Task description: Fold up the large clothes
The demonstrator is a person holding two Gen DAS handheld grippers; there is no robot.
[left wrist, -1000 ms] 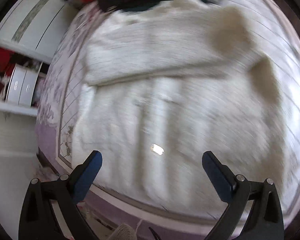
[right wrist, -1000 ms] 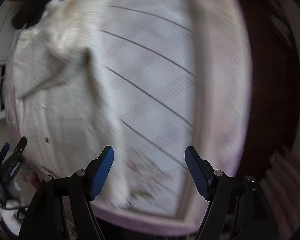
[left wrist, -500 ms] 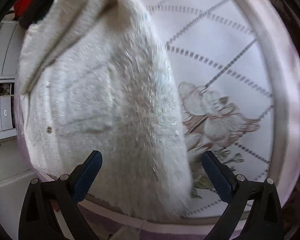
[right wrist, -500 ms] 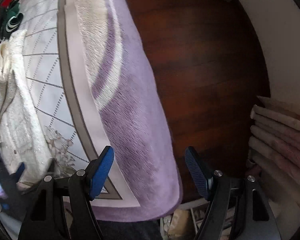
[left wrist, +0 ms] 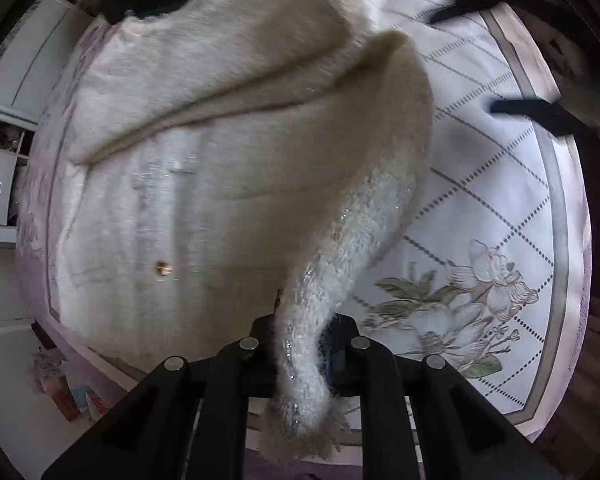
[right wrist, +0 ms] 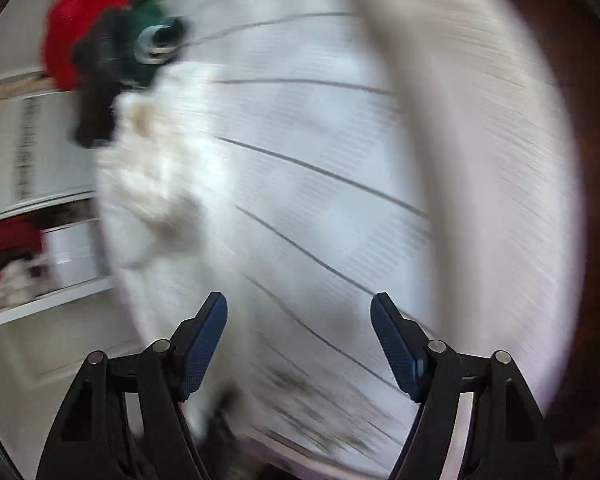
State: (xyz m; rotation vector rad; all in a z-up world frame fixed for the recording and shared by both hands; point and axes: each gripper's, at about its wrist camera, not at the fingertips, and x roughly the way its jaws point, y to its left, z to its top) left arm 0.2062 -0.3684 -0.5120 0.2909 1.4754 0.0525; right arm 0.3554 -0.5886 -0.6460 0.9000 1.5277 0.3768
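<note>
Patterned rug (left wrist: 500,200), sweater (left wrist: 240,200) hem pinched between fingers (left wrist: 260,344)

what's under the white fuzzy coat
The white fuzzy coat lies on a pale rug with diamond lines and a flower print. The rug beneath it is hidden. The left gripper pinches its corner.

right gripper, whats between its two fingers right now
Nothing held: in the right wrist view the right gripper is opening over the bare patterned rug; the white fuzzy coat lies off to the left.
</note>
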